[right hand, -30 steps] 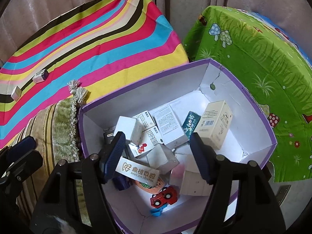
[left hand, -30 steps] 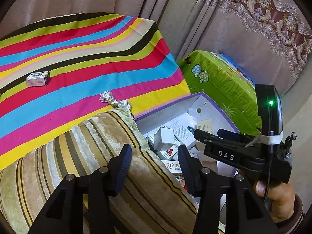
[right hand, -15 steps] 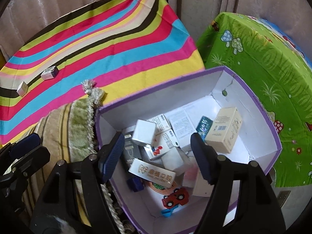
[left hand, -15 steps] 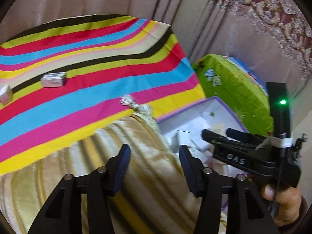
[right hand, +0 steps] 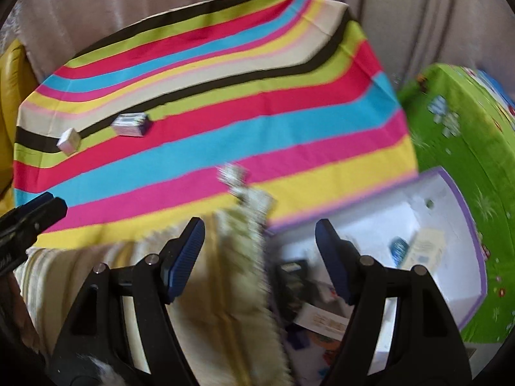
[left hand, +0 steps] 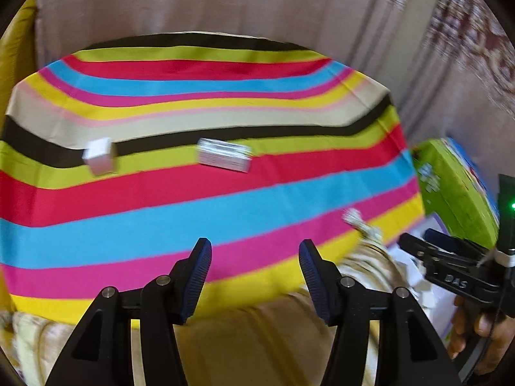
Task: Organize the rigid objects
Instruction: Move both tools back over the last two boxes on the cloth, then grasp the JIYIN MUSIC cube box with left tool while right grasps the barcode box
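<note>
Motion blur smears both wrist views: the printing on the flat carton (left hand: 224, 160) and the small white cube box (left hand: 99, 156) lying on the striped cloth (left hand: 225, 202) cannot be read, and the curtain pattern (left hand: 476, 48) dissolves into streaks. The purple-rimmed box (right hand: 463, 225) runs out past the lower edge of the right wrist view, the gripper frame and the tasselled cushion (right hand: 225, 289) cover part of it, and its cartons show only as pale and dark smudges. At the right border of the left wrist view a hand (left hand: 482, 337) is cut off, and the green patterned cover (left hand: 457, 193) is half lost.
</note>
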Motion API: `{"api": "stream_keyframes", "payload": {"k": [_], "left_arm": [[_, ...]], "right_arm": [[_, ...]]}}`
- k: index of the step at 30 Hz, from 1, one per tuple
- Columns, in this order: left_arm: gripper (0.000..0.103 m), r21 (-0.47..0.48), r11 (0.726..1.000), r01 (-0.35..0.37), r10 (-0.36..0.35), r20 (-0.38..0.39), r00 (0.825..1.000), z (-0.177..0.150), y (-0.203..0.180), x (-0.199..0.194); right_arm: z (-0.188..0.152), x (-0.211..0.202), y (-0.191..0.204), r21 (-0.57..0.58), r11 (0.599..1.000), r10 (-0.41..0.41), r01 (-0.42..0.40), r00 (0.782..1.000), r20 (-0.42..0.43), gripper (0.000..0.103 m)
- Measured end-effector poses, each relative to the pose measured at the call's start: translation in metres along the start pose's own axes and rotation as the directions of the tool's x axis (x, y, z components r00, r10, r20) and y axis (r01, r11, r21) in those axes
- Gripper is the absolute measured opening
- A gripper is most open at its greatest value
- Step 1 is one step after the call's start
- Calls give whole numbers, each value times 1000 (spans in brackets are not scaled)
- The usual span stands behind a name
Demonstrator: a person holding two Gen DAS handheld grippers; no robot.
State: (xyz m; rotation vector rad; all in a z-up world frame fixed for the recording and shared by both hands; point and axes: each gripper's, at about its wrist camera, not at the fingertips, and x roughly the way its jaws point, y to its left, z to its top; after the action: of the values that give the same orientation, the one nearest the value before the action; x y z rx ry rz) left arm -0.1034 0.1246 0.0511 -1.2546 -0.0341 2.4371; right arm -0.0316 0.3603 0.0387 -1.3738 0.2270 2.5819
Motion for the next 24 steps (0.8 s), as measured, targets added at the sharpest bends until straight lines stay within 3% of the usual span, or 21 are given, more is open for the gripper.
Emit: {"api": "stream_keyframes", "payload": {"k": [8,15,24], "left_arm": [[59,-92,993,-72,75,20,997,39,73,1],[64,-146,984,-100,103,10,995,59,106,19],[64,-265,950,-166,174,9,985,69,157,50]], "right_arm": [[50,9,61,-71,996,61,-58,998,34,80],[78,29,104,-110,989,98,-94,995,27,82],[101,71,139,-86,993,80,-77,996,27,94]]}}
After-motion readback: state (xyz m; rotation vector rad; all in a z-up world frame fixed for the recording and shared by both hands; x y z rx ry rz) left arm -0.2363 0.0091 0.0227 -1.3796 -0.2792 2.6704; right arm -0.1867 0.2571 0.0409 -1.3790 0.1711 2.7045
